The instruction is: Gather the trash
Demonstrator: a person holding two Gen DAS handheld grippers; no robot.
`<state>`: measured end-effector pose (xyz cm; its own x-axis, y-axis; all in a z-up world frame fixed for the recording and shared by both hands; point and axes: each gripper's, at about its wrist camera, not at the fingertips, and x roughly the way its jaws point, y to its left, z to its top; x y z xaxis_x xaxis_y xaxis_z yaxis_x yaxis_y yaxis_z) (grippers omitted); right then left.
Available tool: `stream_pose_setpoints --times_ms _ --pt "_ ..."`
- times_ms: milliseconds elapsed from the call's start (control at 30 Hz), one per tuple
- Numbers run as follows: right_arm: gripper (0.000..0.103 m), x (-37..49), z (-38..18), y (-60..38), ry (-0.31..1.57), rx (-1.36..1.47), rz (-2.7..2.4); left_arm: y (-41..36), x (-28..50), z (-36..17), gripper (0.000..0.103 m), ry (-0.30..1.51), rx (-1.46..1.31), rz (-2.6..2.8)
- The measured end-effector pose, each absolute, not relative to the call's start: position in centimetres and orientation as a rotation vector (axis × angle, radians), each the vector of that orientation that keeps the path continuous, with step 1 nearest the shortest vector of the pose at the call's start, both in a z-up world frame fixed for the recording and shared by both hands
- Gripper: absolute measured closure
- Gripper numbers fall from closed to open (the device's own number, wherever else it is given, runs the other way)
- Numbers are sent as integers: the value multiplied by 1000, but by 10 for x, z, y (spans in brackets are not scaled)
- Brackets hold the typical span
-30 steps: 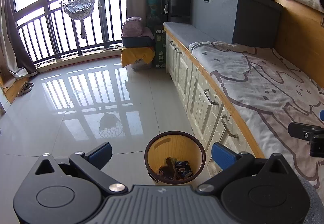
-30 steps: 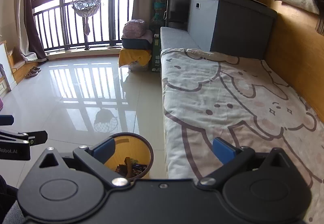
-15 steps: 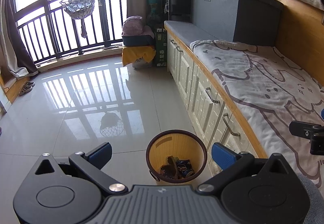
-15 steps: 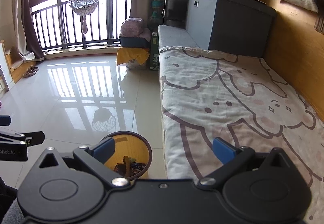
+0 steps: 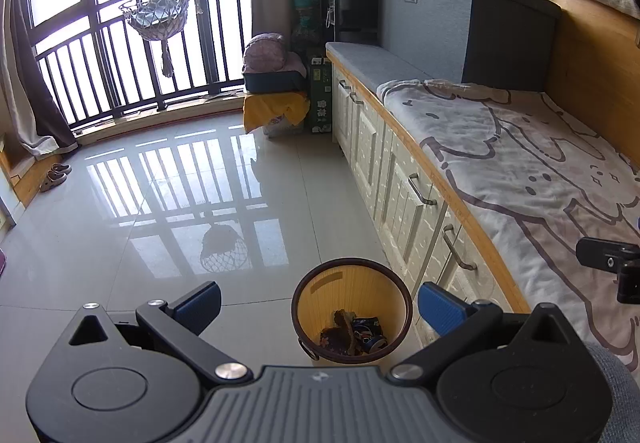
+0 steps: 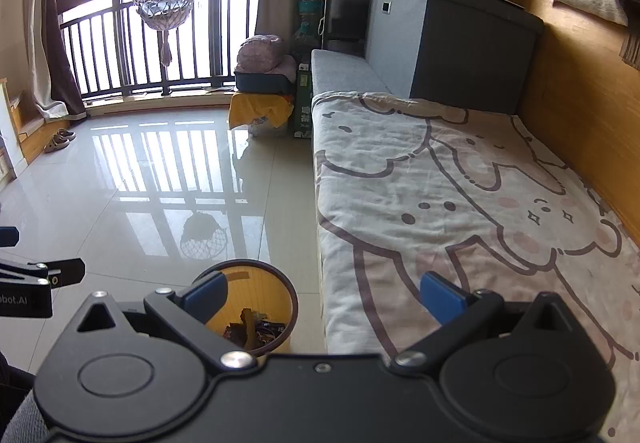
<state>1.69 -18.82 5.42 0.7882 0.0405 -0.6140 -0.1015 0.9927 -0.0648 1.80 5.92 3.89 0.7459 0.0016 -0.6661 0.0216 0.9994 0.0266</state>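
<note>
A round wooden trash bin (image 5: 320, 295) with a dark rim stands on the floor beside the bed's drawers; it also shows in the right wrist view (image 6: 272, 295). Trash (image 5: 352, 333) lies at its bottom: a crushed can and dark wrappers. My left gripper (image 5: 318, 303) is open and empty, held above the bin. My right gripper (image 6: 324, 293) is open and empty, over the bed's edge with the bin below its left finger. The right gripper's tip (image 5: 608, 263) shows at the left wrist view's right edge.
A bed with a cartoon blanket (image 6: 460, 203) runs along the wooden wall, with white drawers (image 5: 404, 195) beneath. A glossy tiled floor (image 5: 160, 211) stretches to the balcony rail. A yellow-draped box (image 5: 276, 111), shelves and a grey storage box (image 5: 460, 15) stand at the far end.
Both grippers have drifted slightly; the bin sits a little lower and nearer in the left wrist view. Both stay open and empty.
</note>
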Motion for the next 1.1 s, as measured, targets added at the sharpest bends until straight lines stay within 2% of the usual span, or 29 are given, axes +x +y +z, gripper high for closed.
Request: stream_pose_setpoints --times_ms 1100 --pt "0 16 53 -190 665 -100 78 60 19 39 0 730 40 -6"
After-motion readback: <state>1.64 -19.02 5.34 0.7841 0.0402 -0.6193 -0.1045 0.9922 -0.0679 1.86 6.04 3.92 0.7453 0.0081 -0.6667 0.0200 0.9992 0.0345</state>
